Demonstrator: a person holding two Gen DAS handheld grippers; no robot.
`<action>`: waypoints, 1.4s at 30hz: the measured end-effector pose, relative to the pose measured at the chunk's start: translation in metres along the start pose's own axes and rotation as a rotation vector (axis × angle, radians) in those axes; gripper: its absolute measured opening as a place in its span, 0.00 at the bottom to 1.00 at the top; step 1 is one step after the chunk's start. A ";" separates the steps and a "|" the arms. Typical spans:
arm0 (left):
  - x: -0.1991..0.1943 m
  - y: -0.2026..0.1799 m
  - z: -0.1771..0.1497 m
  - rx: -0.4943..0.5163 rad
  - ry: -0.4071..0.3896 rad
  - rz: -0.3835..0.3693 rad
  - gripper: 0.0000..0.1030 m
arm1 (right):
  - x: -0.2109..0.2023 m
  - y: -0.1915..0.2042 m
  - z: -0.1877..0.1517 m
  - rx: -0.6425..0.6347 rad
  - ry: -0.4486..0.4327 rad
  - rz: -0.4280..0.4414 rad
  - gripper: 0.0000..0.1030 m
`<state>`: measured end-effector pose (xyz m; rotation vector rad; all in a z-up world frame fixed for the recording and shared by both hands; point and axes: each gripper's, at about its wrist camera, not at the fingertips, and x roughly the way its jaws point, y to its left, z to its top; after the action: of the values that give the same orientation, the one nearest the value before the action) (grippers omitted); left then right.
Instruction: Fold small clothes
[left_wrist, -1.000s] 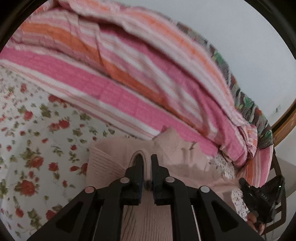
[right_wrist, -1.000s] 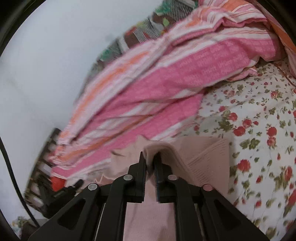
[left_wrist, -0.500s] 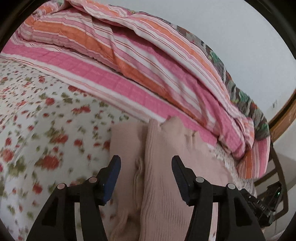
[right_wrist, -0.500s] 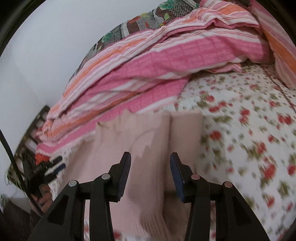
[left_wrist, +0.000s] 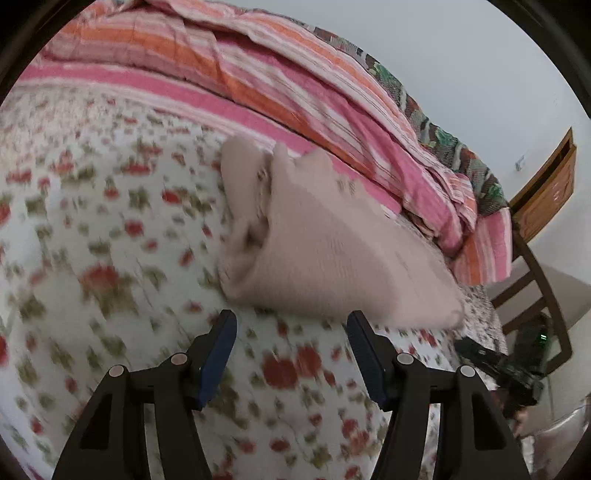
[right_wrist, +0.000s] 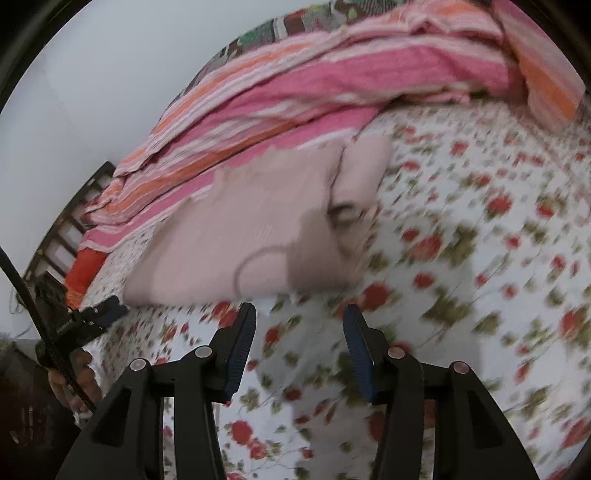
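1. Lying folded on the white bedsheet with red roses (left_wrist: 110, 258) is the pale pink knitted garment (left_wrist: 325, 251), a soft oblong with one side flap doubled over the middle.
2. Left gripper (left_wrist: 291, 325) hovers just short of the garment's near edge, its black fingers with blue pads (left_wrist: 218, 350) spread apart and widening, nothing between them but floral sheet.
3. Right gripper (right_wrist: 299, 321) is in the same spot on its side: jaws parted and opening further, released, empty, with the garment (right_wrist: 240, 236) just beyond the tips.
4. Behind the garment, on the far side, a heaped quilt in pink, orange and white stripes (left_wrist: 295, 96) runs the width of the bed; the garment's far edge sits right against it.
5. In the left wrist view a brown wooden chair frame (left_wrist: 535, 266) stands off the bed's right edge.
6. Both views are smeared with motion blur, so the fine knit detail is hard to read.
7. From the right wrist view, a hand (right_wrist: 74, 380) shows at the lower left, gripping the other black device.
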<state>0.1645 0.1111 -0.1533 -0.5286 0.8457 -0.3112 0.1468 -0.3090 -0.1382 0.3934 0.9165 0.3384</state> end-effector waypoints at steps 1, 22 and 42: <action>0.002 0.001 -0.002 -0.013 0.000 -0.012 0.58 | 0.004 0.000 -0.001 0.015 -0.007 0.007 0.47; 0.031 0.010 0.028 -0.173 -0.096 -0.002 0.09 | 0.036 -0.019 0.037 0.322 -0.117 0.058 0.09; -0.060 -0.029 -0.066 -0.078 -0.115 0.044 0.10 | -0.050 0.009 -0.043 0.182 -0.071 -0.001 0.08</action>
<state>0.0739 0.0937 -0.1364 -0.5939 0.7593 -0.2066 0.0822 -0.3152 -0.1229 0.5692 0.8804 0.2391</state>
